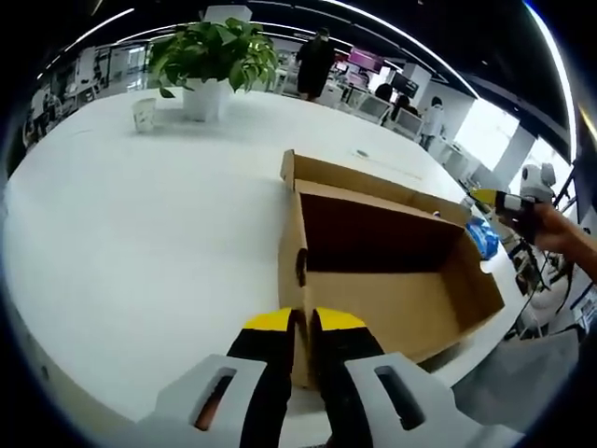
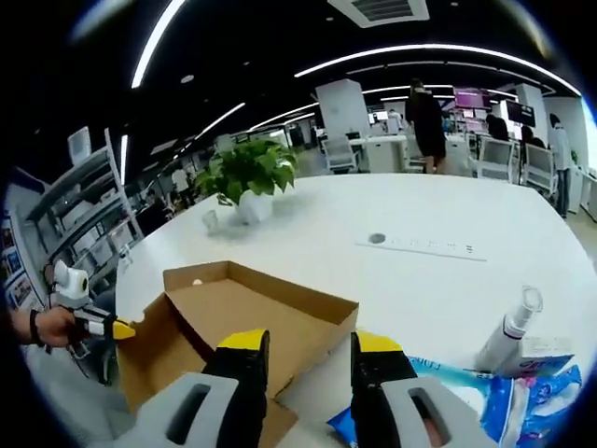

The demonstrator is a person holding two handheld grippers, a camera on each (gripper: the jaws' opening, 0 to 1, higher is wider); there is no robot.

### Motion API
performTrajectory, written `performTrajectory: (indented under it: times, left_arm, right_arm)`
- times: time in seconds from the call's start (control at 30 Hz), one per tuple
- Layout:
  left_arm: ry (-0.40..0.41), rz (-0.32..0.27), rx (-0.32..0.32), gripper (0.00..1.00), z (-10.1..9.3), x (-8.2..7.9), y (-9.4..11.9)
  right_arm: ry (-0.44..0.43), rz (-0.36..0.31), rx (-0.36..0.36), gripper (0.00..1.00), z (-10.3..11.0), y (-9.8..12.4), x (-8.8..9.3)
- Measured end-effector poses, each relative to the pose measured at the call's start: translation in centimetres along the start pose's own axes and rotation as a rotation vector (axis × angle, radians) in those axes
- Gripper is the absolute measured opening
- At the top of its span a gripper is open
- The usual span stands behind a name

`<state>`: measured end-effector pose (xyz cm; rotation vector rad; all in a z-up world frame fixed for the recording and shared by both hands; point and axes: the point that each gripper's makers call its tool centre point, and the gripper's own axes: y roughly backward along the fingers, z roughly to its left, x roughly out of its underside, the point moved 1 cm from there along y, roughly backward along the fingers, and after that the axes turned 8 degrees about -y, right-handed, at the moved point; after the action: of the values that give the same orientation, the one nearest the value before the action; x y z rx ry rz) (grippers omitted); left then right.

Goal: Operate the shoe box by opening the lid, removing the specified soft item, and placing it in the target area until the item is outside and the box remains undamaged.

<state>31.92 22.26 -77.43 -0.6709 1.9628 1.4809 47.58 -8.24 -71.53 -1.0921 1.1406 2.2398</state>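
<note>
Nearest, the left gripper [image 1: 304, 322] pinches the open shoe box [image 1: 392, 280] wall at the table [image 1: 140, 243] edge; the right gripper [image 2: 303, 345] hovers, jaws wide.

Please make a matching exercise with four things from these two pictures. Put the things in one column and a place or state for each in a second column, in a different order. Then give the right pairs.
Things:
1. shoe box
2. potted plant
3. left gripper
4. right gripper

Places or states:
A. jaws apart, nothing between them
B. lid open, on the white table
C. far side of the table, in a white pot
D. jaws shut on the box's near wall

Pairs: 1-B, 2-C, 3-D, 4-A
</note>
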Motion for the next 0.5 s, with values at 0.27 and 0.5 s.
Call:
performTrajectory:
  times: [0.27,0.5]
  left_arm:
    - [0.01,0.001,0.001,0.06,0.2,0.0,-0.2]
    - [0.011,0.001,0.0,0.06,0.3,0.0,-0.3]
  right_arm:
    - [-0.008,0.038,0.008,0.31,-0.3,-2.1,-0.5]
    - [0.005,0.065,0.015,0.29,-0.9,-3.8,-1.2]
